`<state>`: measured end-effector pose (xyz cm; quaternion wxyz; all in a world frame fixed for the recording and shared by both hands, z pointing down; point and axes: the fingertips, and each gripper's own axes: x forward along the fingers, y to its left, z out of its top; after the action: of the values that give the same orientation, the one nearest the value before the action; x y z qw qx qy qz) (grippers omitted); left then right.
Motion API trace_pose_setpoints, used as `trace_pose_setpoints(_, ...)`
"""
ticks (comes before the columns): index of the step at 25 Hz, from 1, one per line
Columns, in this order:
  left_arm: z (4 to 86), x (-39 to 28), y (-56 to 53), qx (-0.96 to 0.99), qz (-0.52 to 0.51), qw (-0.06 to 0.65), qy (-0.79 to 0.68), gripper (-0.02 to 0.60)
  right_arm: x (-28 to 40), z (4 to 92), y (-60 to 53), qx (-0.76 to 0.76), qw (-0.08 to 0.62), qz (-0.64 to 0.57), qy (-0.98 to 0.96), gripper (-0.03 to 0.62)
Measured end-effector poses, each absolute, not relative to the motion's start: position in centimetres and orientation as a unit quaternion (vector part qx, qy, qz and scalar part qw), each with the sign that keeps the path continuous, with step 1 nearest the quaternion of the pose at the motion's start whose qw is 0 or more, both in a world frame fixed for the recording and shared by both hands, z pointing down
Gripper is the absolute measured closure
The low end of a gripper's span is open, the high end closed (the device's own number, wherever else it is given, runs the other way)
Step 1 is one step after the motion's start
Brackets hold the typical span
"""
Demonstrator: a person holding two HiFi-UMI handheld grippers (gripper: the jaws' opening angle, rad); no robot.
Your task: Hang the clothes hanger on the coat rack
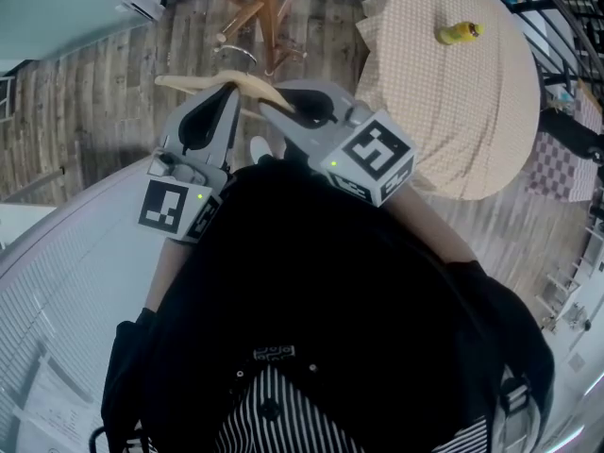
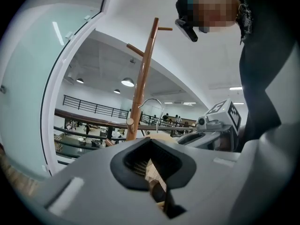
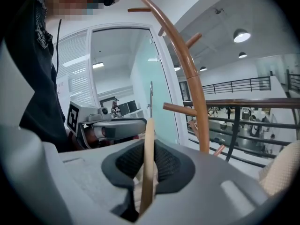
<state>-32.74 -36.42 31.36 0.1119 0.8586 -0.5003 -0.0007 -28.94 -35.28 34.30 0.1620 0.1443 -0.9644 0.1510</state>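
Observation:
A pale wooden clothes hanger (image 1: 247,85) with a metal hook (image 1: 237,53) is held up in front of me by both grippers. My left gripper (image 1: 226,92) is shut on its left arm, where the wood (image 2: 152,175) shows between the jaws. My right gripper (image 1: 275,109) is shut on the right arm, and a thin edge of the wood (image 3: 148,158) stands upright between its pads. The wooden coat rack (image 1: 267,12) stands just beyond the hanger. Its pole (image 2: 142,78) rises with pegs behind the hook (image 2: 154,106), and it appears again in the right gripper view (image 3: 193,86).
A round table under a cream cloth (image 1: 462,111) stands to the right with a small yellow object (image 1: 460,33) on it. A glass door (image 3: 161,93) and a white wall lie to the left. A dark railing (image 3: 253,107) runs behind the rack.

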Motion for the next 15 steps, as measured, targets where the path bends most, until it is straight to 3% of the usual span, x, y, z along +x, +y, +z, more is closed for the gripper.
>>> trace_pose_setpoints(15, 31.3, -32.0, -38.9, 0.862, -0.014, 0.114, -0.493, 0.578, -28.5, 34.8, -38.7, 0.175, 0.172, 0.143, -0.959, 0.534)
